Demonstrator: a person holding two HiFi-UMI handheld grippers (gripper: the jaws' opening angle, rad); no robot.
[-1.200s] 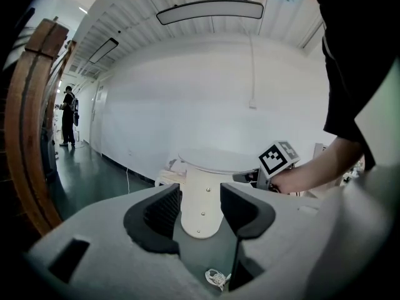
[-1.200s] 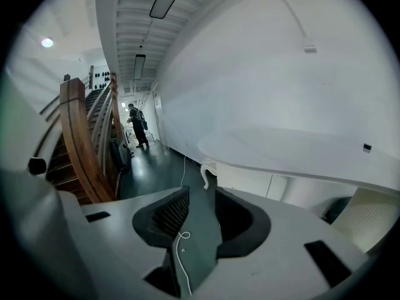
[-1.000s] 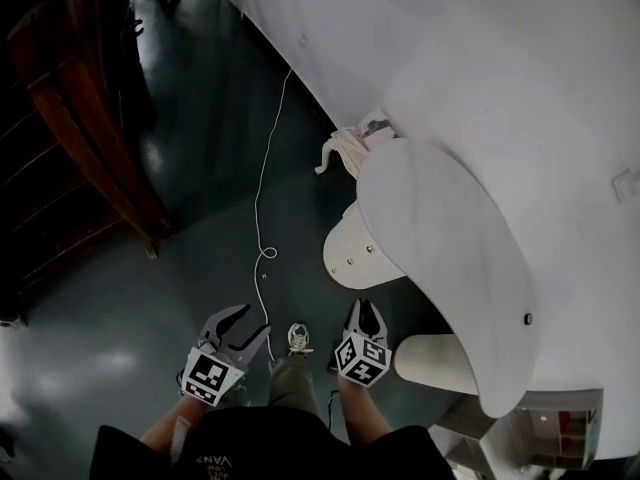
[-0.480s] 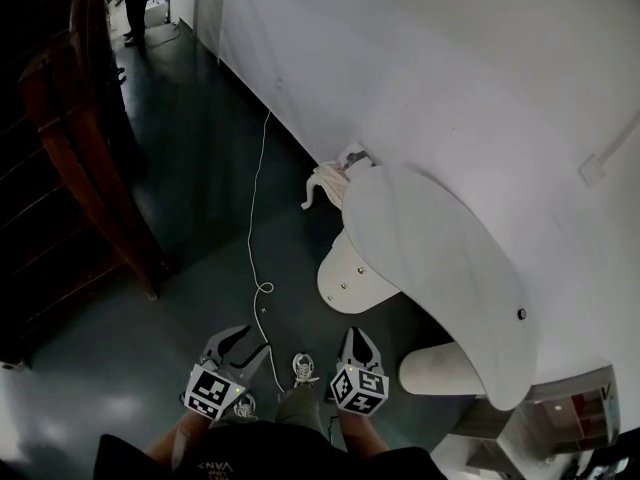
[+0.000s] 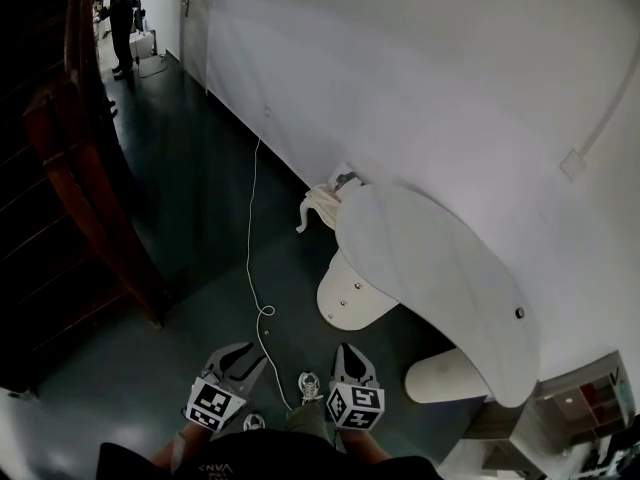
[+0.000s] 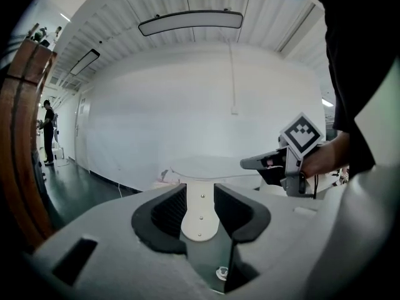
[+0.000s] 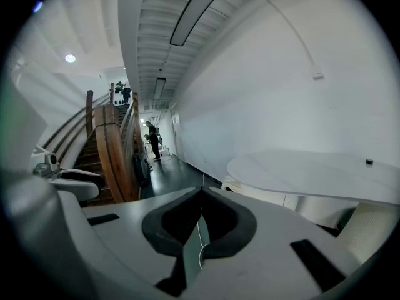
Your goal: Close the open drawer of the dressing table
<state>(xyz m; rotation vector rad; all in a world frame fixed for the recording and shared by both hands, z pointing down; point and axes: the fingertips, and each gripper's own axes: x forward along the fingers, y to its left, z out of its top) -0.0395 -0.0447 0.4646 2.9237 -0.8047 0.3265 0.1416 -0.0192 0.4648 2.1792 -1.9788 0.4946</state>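
One dark knob (image 5: pixel 518 312) on tabletop (image 5: pixel 430 258): head and right gripper views only

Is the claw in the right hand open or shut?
Shut. In the right gripper view, the right gripper has its two jaws meeting at the tips, with nothing held between them.

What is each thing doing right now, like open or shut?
Grey left gripper: open, jaws just been closing, nothing between them.
Grey right gripper: shut, empty.
Cream rounded drawer with three studs: open, sticking out from under the white oval tabletop.
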